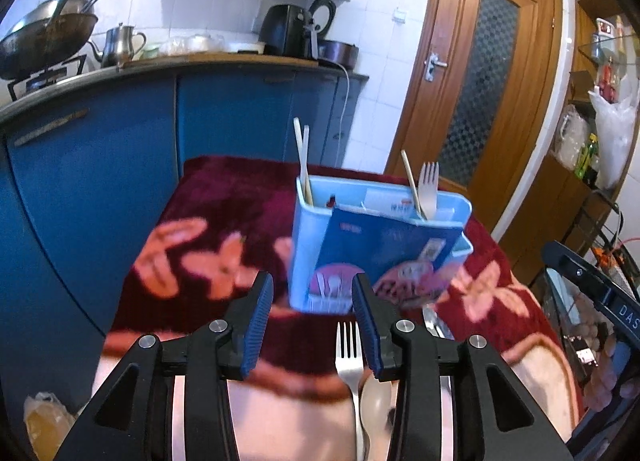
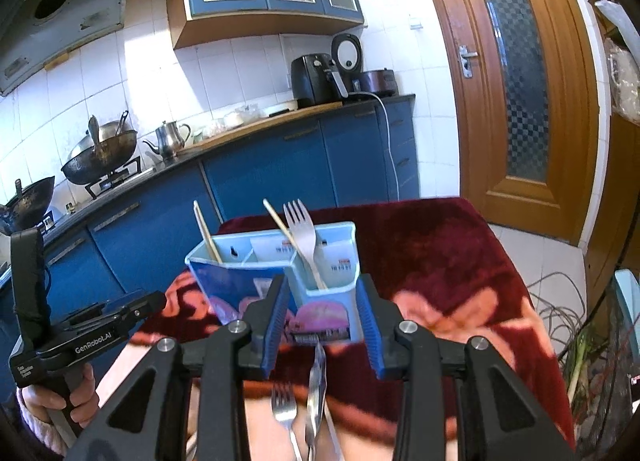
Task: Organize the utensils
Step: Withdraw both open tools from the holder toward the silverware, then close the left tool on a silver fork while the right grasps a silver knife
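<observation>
Item: light-blue utensil caddy (image 2: 320, 293), upright on the maroon floral cloth (image 2: 440, 261), divided into compartments; the left one holds chopsticks (image 2: 206, 231), the right one a pale fork (image 2: 302, 233) and a single chopstick (image 2: 292, 245) leaning together. Loose stock, near side of the cloth: metal fork (image 1: 349, 353) at 6 o'clock from the caddy, a pale spoon (image 1: 374, 401) touching its right edge, and further metal pieces (image 2: 316, 381) just beside, type unclear through blur. Left gripper (image 1: 313, 327): fingers spread, nothing between them, hovering above the cloth with the metal fork just inside its right pad (image 1: 370, 333). Right gripper (image 2: 322, 325): likewise spread and empty, framing the caddy's base from above the loose pieces. Handling note, as judgement: the step appears to be picking a loose utensil. Lower the left gripper squarely over the fork's neck, close across the narrow shaft and not the tines, avoid catching the spoon, lift clear, then drop it handle-first into the fork compartment at 12 o'clock.
</observation>
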